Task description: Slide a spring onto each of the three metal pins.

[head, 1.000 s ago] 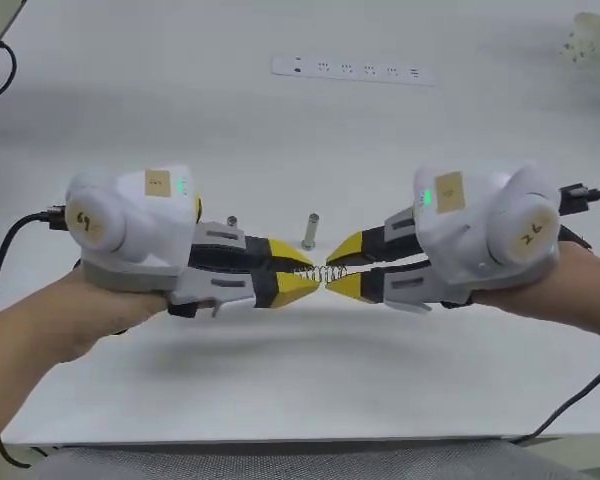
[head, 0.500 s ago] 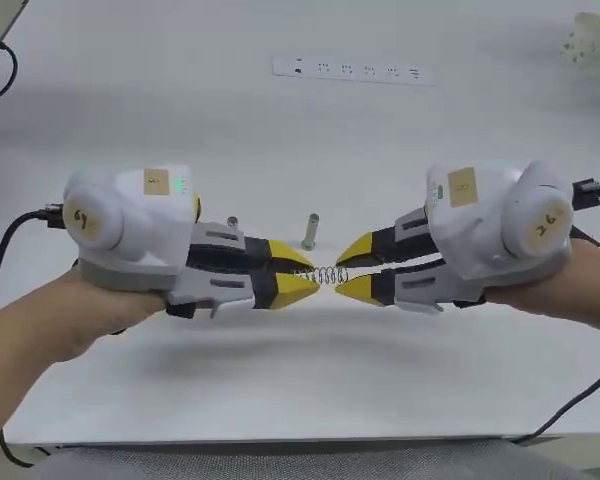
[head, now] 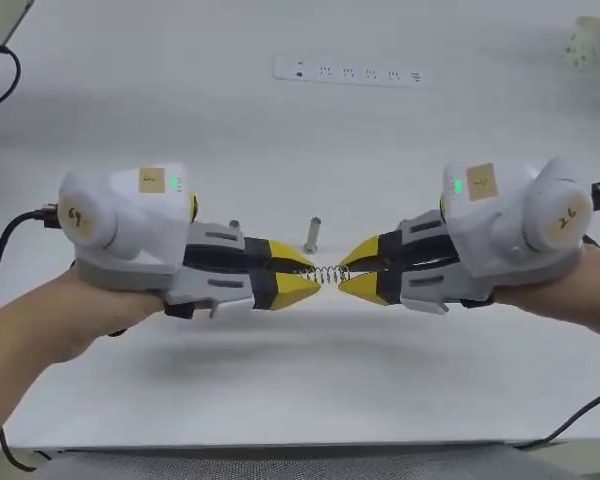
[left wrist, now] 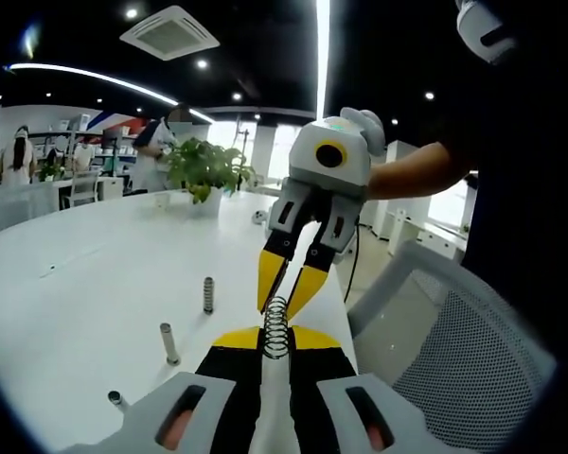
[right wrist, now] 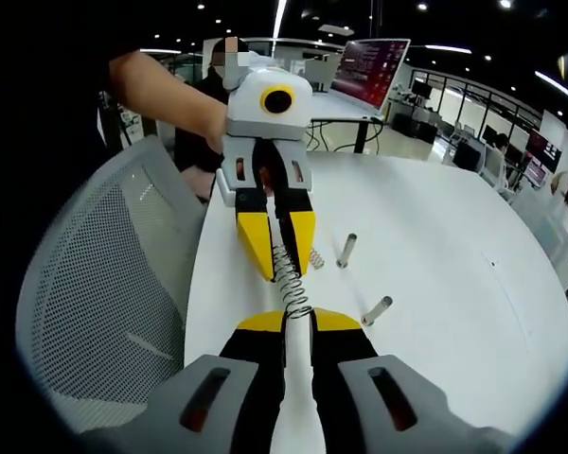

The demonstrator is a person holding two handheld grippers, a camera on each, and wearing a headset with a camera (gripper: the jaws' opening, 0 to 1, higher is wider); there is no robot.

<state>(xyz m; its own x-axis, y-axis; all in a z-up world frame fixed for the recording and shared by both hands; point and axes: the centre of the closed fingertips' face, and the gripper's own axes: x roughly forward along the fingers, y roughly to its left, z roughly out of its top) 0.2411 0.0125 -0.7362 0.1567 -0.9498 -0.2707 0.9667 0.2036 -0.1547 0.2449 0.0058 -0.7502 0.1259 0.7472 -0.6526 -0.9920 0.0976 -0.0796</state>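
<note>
A small steel spring (head: 328, 273) hangs in the air between my two grippers, above the white table. My left gripper (head: 313, 277) is shut on one end and my right gripper (head: 345, 278) is shut on the other. In the left gripper view the spring (left wrist: 275, 326) rises from my left gripper (left wrist: 275, 339) to the tips of the right gripper (left wrist: 276, 307). In the right gripper view the spring (right wrist: 289, 279) runs from my right gripper (right wrist: 298, 320) to the left gripper (right wrist: 286, 265). Behind them stand one metal pin (head: 311, 233) and a shorter-looking pin (head: 234, 225). Three pins (left wrist: 170, 342) stand in a row.
A white power strip (head: 353, 71) lies at the back of the table (head: 300, 380), and a white paper cup (head: 590, 38) stands at the far right. A black cable (head: 2, 62) curls at the far left. A mesh chair (right wrist: 104, 284) is at the table's near edge.
My right gripper has drawn away to the right, so the gap between the two sets of tips has widened and more of the spring shows. The left gripper has barely moved.
</note>
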